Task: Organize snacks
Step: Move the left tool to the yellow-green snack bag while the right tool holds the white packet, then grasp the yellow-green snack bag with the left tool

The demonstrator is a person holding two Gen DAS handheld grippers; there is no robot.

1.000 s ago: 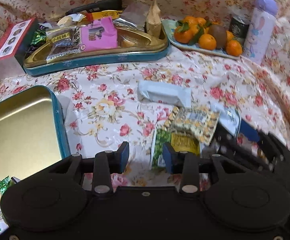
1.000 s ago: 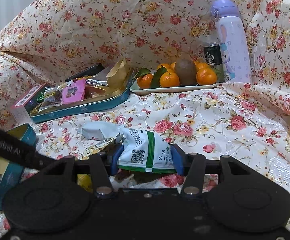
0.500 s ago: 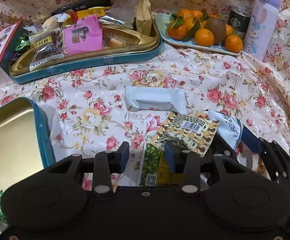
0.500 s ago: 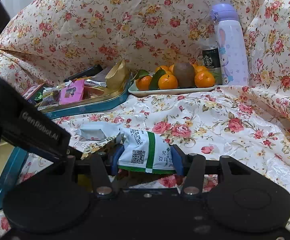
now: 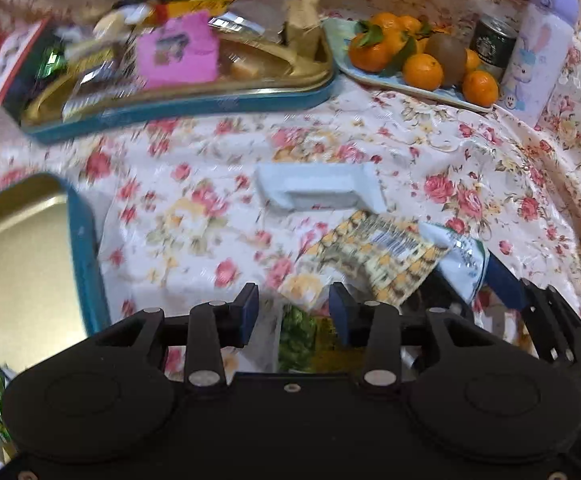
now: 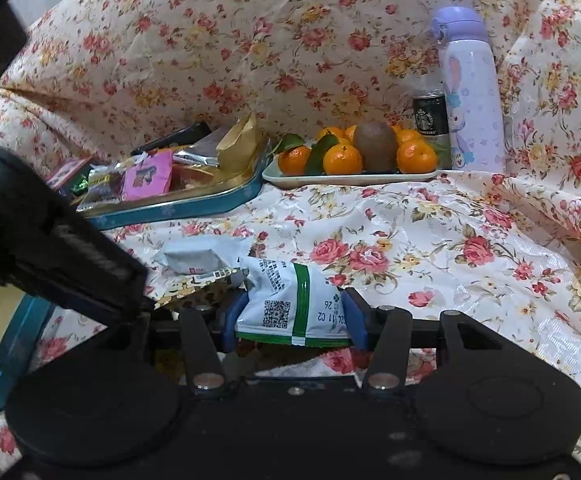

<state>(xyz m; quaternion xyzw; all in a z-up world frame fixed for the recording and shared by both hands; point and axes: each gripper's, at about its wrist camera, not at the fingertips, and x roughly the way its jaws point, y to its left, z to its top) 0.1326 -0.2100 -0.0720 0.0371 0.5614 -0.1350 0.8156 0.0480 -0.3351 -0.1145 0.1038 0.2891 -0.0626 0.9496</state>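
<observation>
Two grippers work over a floral-cloth-covered surface. Right gripper [image 6: 295, 320]: fingers part-way closed, pads pressing both sides of a white-and-green snack packet [image 6: 290, 304], held just above the floral cloth [image 6: 430, 248]. Left gripper [image 5: 292, 312]: fingers apart, having just been narrowing a little, gripping nothing; a green-and-yellow snack packet [image 5: 302, 338] lies on the cloth below the gap, pads not on it. Picture blurred here. Just beyond lie a yellow patterned packet [image 5: 378, 252] and a pale wrapped bar [image 5: 318, 190], both near the cloth's middle. Open blue tin [image 5: 86, 264] sits at the near left edge, gold interior showing. Blue tray [image 5: 194, 100] heaped with mixed snacks sits at the far left; fruit plate [image 6: 350, 178], dark can [image 6: 430, 120] and lilac bottle [image 6: 470, 92] at the far right.
</observation>
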